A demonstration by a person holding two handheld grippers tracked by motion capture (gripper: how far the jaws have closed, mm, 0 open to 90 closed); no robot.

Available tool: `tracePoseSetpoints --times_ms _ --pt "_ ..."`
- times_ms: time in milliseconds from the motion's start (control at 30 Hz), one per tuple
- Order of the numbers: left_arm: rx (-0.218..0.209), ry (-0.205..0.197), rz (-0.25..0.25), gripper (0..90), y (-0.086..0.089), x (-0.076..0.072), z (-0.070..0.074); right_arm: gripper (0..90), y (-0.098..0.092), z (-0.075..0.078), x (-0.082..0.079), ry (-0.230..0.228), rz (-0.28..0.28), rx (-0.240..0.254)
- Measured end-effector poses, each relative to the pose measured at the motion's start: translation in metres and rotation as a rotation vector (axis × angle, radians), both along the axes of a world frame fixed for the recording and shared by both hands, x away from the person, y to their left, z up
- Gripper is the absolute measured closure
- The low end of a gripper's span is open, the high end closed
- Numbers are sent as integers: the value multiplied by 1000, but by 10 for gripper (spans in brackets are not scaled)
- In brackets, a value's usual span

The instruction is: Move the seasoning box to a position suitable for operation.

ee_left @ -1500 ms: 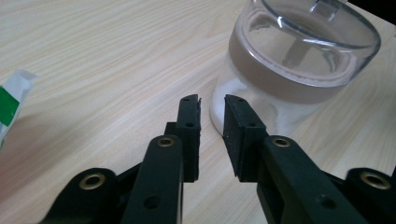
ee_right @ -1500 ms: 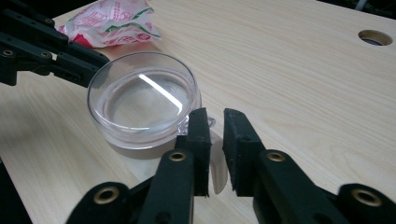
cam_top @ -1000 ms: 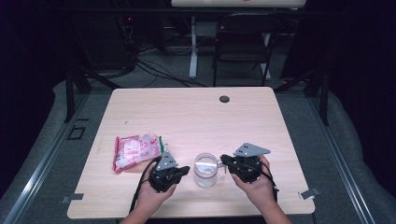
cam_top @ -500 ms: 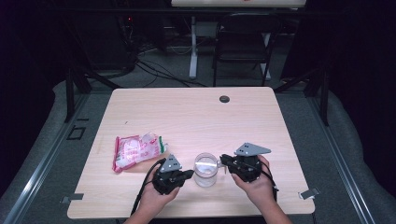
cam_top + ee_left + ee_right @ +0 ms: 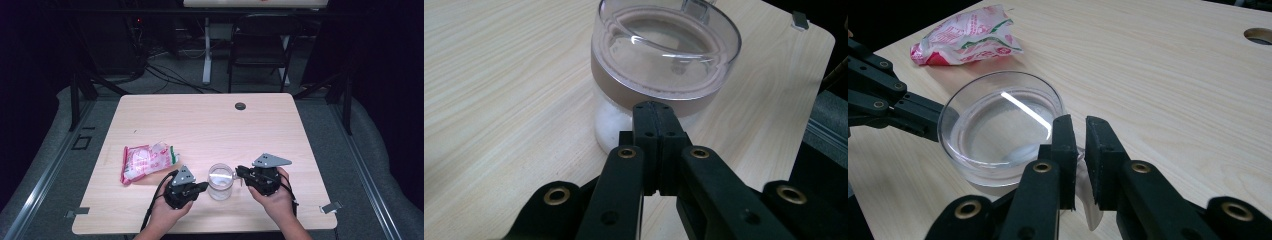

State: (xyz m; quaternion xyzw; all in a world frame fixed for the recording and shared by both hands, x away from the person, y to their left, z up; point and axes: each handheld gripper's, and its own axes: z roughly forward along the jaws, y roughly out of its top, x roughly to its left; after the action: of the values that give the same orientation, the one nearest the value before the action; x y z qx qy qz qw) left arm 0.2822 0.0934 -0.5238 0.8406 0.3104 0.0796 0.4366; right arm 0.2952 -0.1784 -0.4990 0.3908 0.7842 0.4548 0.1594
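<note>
A clear jar (image 5: 220,181) with a transparent lid and a bronze band (image 5: 659,90) stands near the table's front edge; white stuff shows inside it. My left gripper (image 5: 204,186) is shut, with nothing between its jaws, and its closed tips (image 5: 655,107) rest against the band on the jar's left side. My right gripper (image 5: 240,173) is at the jar's right side. Its jaws (image 5: 1078,127) have just been opening and stand slightly apart, with a clear tab (image 5: 1080,154) of the lid (image 5: 998,125) in the gap.
A pink, white and green snack packet (image 5: 147,161) lies left of the jar, also seen behind it (image 5: 968,32). A round cable hole (image 5: 240,106) sits near the table's far edge. A chair and cables stand beyond the table.
</note>
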Motion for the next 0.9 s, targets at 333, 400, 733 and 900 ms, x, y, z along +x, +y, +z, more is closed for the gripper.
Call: tracePoseSetpoints --times_ms 333,400,733,900 --pt "-9 -21 -11 900 -3 -2 4 833 0 -1 0 1 0 10" --pt "-11 -22 -13 900 -4 -2 6 833 0 -1 0 0 0 5" --pt "-19 -33 -6 900 -5 0 11 824 -1 -1 0 -5 -8 1" --pt "-21 -32 -3 900 -7 2 14 815 -1 0 -1 -6 -7 -11"
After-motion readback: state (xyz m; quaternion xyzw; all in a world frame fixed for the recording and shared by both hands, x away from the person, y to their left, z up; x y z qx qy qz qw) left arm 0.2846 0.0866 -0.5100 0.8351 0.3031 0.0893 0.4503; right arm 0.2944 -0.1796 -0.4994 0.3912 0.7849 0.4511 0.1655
